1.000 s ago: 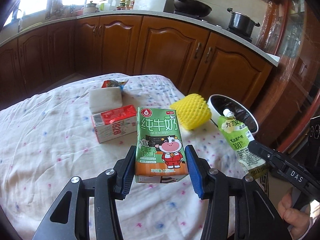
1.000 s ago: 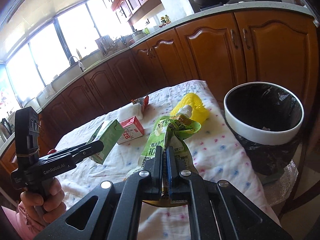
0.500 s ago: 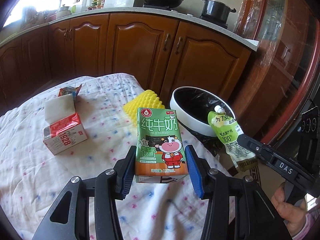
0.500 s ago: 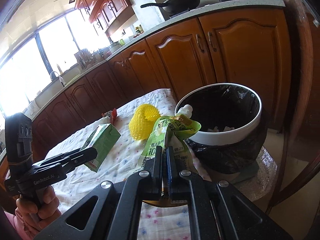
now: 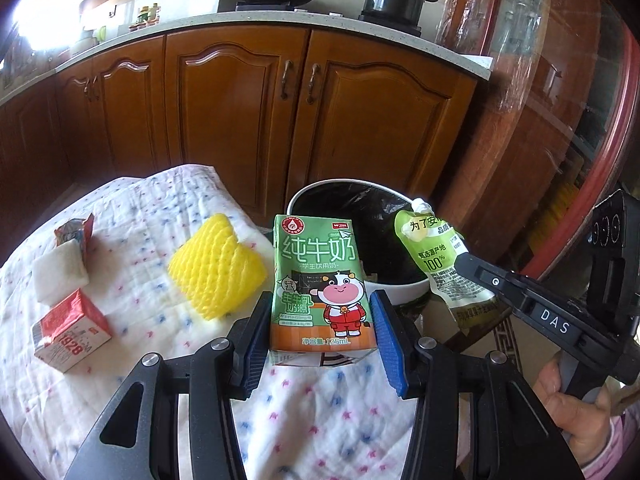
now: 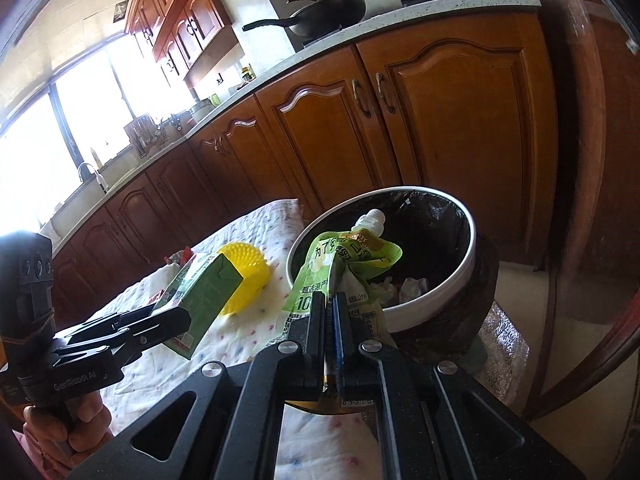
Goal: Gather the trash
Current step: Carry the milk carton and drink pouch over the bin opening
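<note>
My left gripper (image 5: 320, 320) is shut on a green milk carton (image 5: 318, 280) with a cartoon cow, held upright above the table near the bin; the carton also shows in the right wrist view (image 6: 200, 296). My right gripper (image 6: 330, 316) is shut on a crumpled green spout pouch (image 6: 344, 268), held at the near rim of the white trash bin (image 6: 440, 296) with its black liner. In the left wrist view the pouch (image 5: 436, 256) hangs to the right of the bin (image 5: 400, 292). Some crumpled trash lies inside the bin.
On the flowered tablecloth (image 5: 140, 240) lie a yellow foam net (image 5: 218, 268), a red and white carton (image 5: 70, 334), a white pad (image 5: 60, 276) and a small red wrapper (image 5: 74, 230). Wooden cabinets (image 5: 300, 112) stand behind the bin. A wooden frame is at the right.
Both grippers have moved right, toward the bin, with their loads. The bin is now closer and more central; the pouch now hangs over its near rim.
</note>
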Demonstrator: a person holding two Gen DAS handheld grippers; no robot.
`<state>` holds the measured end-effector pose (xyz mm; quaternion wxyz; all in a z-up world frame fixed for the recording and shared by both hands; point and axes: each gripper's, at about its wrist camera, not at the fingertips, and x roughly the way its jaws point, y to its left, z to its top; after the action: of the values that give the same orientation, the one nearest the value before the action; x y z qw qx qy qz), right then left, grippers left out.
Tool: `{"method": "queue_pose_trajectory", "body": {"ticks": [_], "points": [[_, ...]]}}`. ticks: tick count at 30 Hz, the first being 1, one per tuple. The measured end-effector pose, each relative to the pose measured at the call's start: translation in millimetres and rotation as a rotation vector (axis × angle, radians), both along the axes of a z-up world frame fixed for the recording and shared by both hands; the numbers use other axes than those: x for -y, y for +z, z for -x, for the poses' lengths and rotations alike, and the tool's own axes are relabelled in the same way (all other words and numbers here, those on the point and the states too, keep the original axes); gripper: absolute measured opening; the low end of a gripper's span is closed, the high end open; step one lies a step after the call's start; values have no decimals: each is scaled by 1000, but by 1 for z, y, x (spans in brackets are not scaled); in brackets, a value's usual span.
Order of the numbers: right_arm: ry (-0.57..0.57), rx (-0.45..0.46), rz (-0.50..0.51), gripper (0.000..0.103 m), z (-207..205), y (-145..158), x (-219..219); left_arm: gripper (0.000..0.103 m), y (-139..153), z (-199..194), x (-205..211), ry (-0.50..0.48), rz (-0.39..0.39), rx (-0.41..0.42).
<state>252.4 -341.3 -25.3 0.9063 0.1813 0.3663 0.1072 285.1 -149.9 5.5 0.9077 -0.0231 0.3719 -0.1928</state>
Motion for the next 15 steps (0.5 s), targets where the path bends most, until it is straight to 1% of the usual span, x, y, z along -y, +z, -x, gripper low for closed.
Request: {"method": "queue_pose_trajectory", "body": {"ticks": [4,8,15], "points": [[-19,-3,7,3,-14,-1,12,47,-2,-27,17,-24,-8,-22],[-31,-11,20,3,-31,-2,21,47,-3,-54,30,-33,-23,-27],[-12,-52,61,3,-57,-9,25,47,-15,-98,48,-51,-60,-93]]}}
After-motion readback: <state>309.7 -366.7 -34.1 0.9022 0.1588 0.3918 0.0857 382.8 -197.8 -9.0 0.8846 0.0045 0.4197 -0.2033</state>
